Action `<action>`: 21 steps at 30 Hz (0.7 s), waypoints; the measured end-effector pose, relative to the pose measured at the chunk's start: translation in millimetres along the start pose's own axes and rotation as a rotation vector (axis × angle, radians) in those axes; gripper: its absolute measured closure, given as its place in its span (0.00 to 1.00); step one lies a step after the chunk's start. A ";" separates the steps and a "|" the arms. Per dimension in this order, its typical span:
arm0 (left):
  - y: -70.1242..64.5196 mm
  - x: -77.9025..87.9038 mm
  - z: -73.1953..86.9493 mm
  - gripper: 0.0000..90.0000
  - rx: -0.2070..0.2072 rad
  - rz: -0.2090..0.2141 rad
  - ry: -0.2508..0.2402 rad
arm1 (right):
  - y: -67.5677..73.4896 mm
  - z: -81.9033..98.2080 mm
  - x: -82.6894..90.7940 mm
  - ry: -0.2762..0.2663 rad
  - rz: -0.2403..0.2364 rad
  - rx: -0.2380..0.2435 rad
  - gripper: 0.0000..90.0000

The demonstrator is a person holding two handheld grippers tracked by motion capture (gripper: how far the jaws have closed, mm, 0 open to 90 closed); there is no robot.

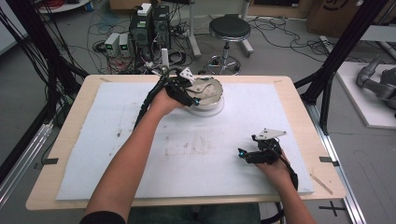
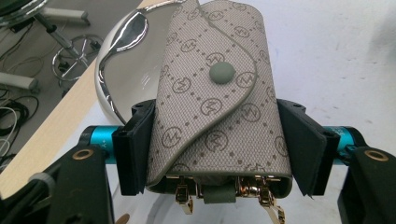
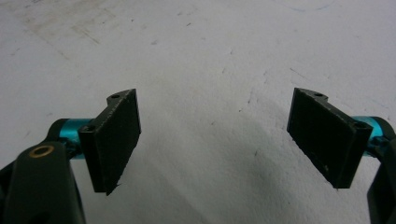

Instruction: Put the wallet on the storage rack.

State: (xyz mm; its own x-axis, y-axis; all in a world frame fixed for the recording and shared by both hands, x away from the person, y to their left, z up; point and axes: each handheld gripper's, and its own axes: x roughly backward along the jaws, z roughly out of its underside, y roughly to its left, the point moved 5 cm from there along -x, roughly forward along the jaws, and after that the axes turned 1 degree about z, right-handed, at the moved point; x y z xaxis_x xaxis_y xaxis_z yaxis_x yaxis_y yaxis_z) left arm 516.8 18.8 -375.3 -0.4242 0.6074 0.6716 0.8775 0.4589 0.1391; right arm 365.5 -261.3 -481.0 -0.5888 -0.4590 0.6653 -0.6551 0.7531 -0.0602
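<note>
Beige key pouch (image 2: 219, 112) clamped between left tongs (image 2: 219, 149) above white bowl (image 2: 126, 79), right tongs (image 3: 217, 140) wide apart, empty

Patterned key pouch (image 2: 215, 112) between tongs (image 2: 219, 154)

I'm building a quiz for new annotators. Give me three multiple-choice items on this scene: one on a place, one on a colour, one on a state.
1. Where is the patterned key pouch?
A. Between the left gripper's jaws, over the white bowl
B. On the stool
C. Under the right gripper

2. What colour is the pouch's snap button?
A. Red
B. Grey-green
C. Yellow

3. How is the right gripper?
A. Shut on a cloth
B. Shut on the bowl
C. Open, holding nothing

Answers: 1 A, both jaws press the pouch's sides above the bowl. 2 B, the button matches the trim. 3 C, its jaws stand wide apart over the bare white mat.
</note>
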 end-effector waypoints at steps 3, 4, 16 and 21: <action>2.0 -7.5 -1.4 0.36 0.000 0.002 0.014 | -0.1 0.2 -0.5 0.003 0.001 0.000 0.20; 3.0 -10.0 -1.7 0.36 -0.002 0.000 0.020 | 0.1 0.3 -0.8 0.003 0.000 -0.002 0.20; 9.8 -33.0 -3.5 0.36 0.024 -0.015 0.053 | -0.3 1.6 -0.4 0.005 0.001 0.000 0.20; 10.5 -38.0 -7.5 0.36 0.019 -0.020 0.063 | -0.4 2.3 -0.4 0.006 0.001 -0.001 0.20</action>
State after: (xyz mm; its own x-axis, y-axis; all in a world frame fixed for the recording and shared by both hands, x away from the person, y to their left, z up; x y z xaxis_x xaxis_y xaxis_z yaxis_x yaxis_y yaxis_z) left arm 543.8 -4.4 -393.9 -0.4260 0.5561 0.7137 0.8644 0.4831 0.1395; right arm 364.9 -262.5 -482.9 -0.5864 -0.4559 0.6695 -0.6542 0.7540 -0.0595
